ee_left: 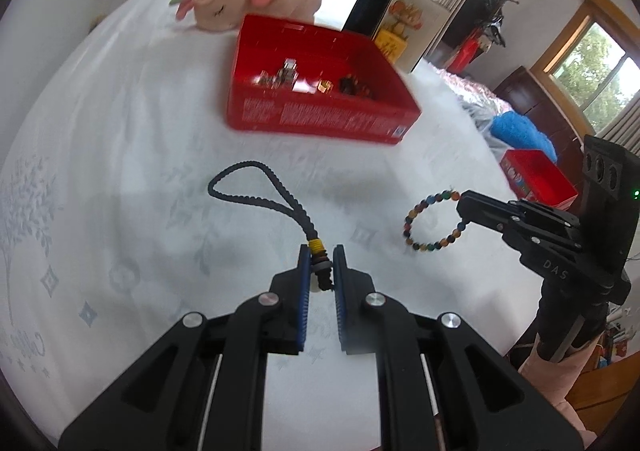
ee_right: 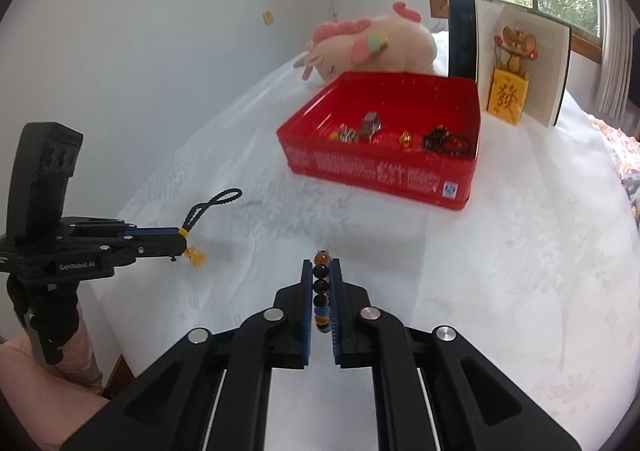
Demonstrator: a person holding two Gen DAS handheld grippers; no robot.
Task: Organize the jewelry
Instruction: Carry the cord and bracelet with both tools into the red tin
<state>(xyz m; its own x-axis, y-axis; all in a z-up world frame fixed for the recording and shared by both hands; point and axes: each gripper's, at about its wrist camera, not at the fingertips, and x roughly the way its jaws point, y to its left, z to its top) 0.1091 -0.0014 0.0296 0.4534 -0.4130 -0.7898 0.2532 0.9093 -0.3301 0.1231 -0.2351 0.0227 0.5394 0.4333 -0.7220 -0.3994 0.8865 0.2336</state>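
We are gripping a black cord charm (ee_left: 256,187) at its yellow band with the left gripper (ee_left: 320,271), while the right gripper (ee_right: 321,291) is clamping a multicolored bead bracelet (ee_left: 434,221). Both pieces are hanging just above the white bedspread (ee_left: 120,131), near the red tin (ee_right: 380,171) holding other jewelry.

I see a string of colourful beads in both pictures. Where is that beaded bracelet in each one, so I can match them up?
Left wrist view: the beaded bracelet hangs right of centre, pinched at its upper right by the right gripper.
Right wrist view: the bracelet sits bottom centre, edge-on between that gripper's fingers.
Shared landmark: the red box behind it, on the white cloth.
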